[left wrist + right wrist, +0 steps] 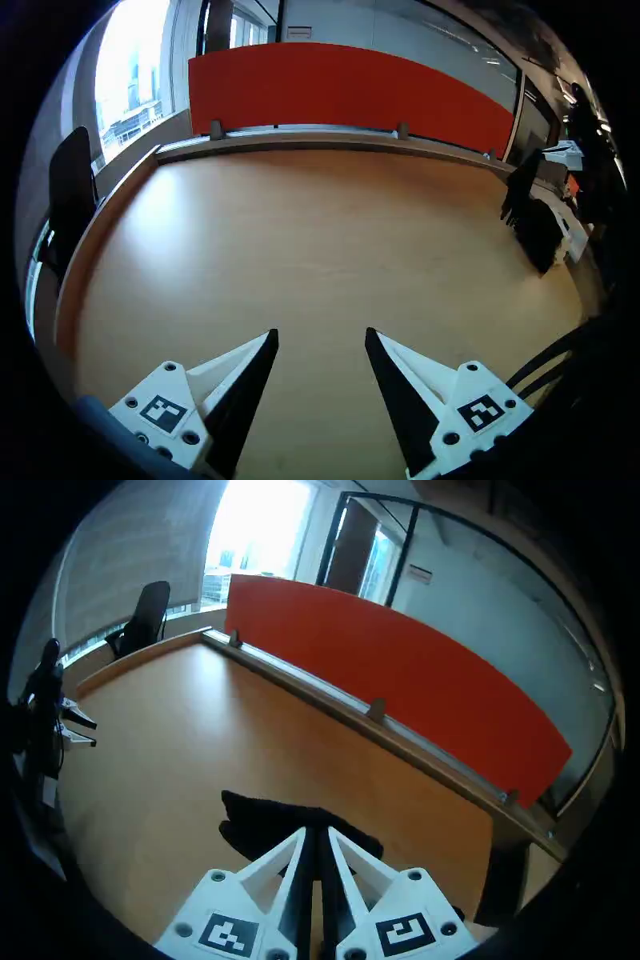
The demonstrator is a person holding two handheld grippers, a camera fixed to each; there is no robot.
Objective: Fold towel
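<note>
Black towel point(256, 826) between right gripper point(318, 833) jaws

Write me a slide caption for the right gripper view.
Tongs pinched on a black towel at a wooden desk, orange divider behind.

Wooden desk point(320, 240), orange divider point(344, 88), bright window point(132, 80), black chair point(70, 192)
</note>
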